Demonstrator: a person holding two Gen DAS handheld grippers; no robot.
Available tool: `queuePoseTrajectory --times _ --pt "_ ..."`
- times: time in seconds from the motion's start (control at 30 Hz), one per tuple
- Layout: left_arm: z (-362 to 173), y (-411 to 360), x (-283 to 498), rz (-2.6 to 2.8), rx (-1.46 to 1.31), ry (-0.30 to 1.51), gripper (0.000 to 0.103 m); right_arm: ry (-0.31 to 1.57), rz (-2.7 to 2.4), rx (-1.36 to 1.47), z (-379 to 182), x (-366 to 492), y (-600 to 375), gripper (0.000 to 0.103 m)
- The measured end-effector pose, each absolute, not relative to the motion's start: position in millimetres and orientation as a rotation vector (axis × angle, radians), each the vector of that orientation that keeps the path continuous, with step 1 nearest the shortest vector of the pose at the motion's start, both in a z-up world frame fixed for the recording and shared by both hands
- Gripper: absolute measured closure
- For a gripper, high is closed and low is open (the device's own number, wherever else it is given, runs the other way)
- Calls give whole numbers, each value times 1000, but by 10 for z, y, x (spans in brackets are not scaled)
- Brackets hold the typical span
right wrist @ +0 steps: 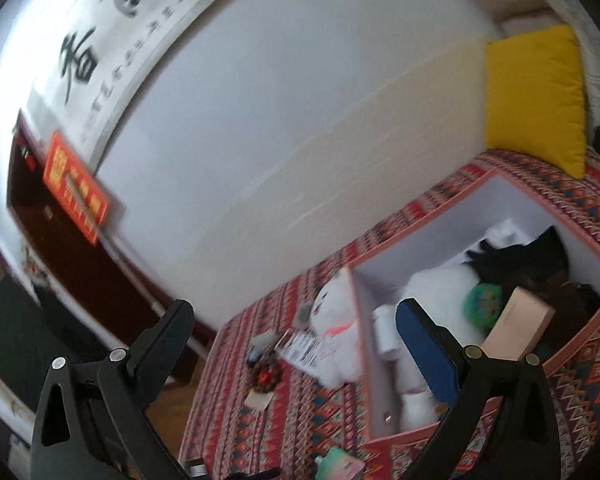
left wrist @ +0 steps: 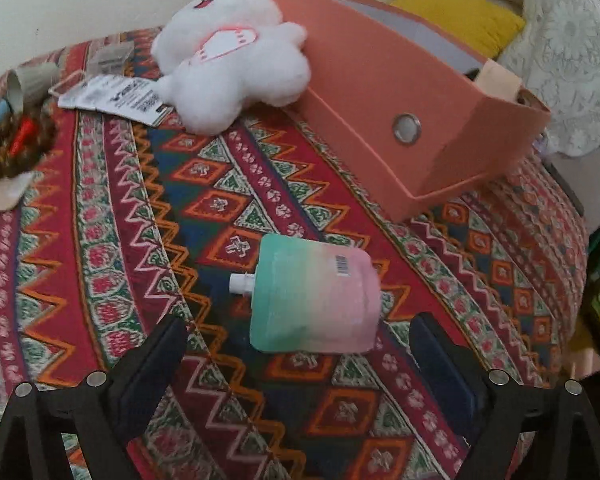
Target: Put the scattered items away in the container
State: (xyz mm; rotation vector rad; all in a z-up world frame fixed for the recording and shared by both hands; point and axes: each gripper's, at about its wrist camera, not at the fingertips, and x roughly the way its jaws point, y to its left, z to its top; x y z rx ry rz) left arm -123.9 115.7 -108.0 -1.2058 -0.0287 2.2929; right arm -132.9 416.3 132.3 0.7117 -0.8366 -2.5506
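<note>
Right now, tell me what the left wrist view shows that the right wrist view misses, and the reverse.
Only the left wrist view shows the orange box's outer wall with its metal ring, and the left claw open around the pastel pouch. Only the right wrist view shows the box's inside: a white plush, a green disc, something dark. Both show the box, pouch, white plush cat, yellow cushion and patterned cloth.
</note>
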Motion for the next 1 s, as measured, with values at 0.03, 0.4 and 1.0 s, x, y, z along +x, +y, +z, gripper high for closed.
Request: queuePoseTrajectory --times 0.03,0.4,1.0 --pt "-1124 1152 -1274 2287 -1196 -51 10 -818 -2541 726 1303 -1325 4069 0" --pt "-1460 1619 -1515 2240 -1171 179 3 -713 -2493 805 1094 -1465 3541 0" --pt "-1108 255 -1263 2497 -1133 40 16 -479 -2427 880 864 -1519 2787 1"
